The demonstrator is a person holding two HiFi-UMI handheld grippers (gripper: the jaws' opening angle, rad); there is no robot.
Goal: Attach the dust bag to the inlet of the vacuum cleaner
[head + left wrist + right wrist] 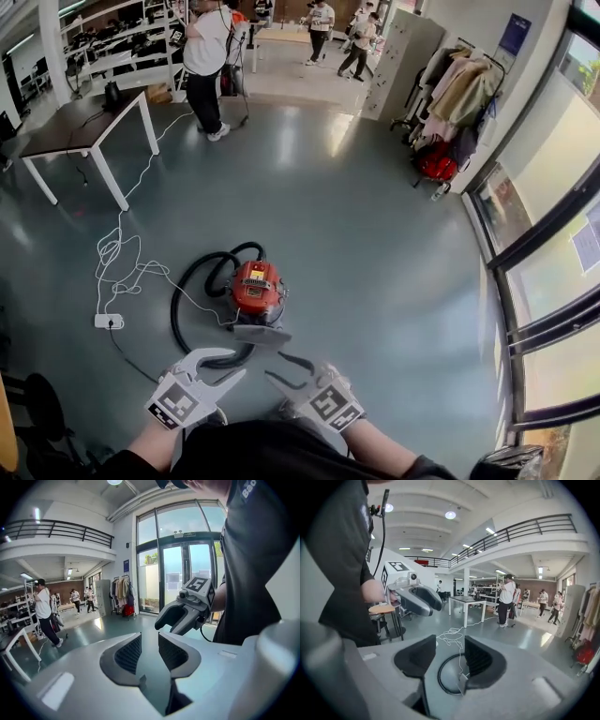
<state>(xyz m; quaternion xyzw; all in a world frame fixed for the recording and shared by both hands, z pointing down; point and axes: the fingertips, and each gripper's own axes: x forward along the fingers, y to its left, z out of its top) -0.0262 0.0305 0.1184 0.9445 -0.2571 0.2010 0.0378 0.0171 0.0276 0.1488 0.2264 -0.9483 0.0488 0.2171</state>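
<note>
vacuum cleaner (pixel 256 289) sits on the floor (pixel 375 234) ahead and below, equally near left gripper (pixel 236 364) and right gripper (pixel 275 366), both jaws part-open and empty; no dust bag visible.

Noted on dark shirt (pixel 255 550), left gripper view: white lettering (pixel 248 488), legible only as "Ba", remainder cut off by frame edge. Yellow label (pixel 257 275) on red vacuum cleaner (pixel 256 291): too small to read. Blue wall sign (pixel 515 34): illegible.

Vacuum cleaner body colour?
Vacuum cleaner is orange-red; head view shows it best.
</note>
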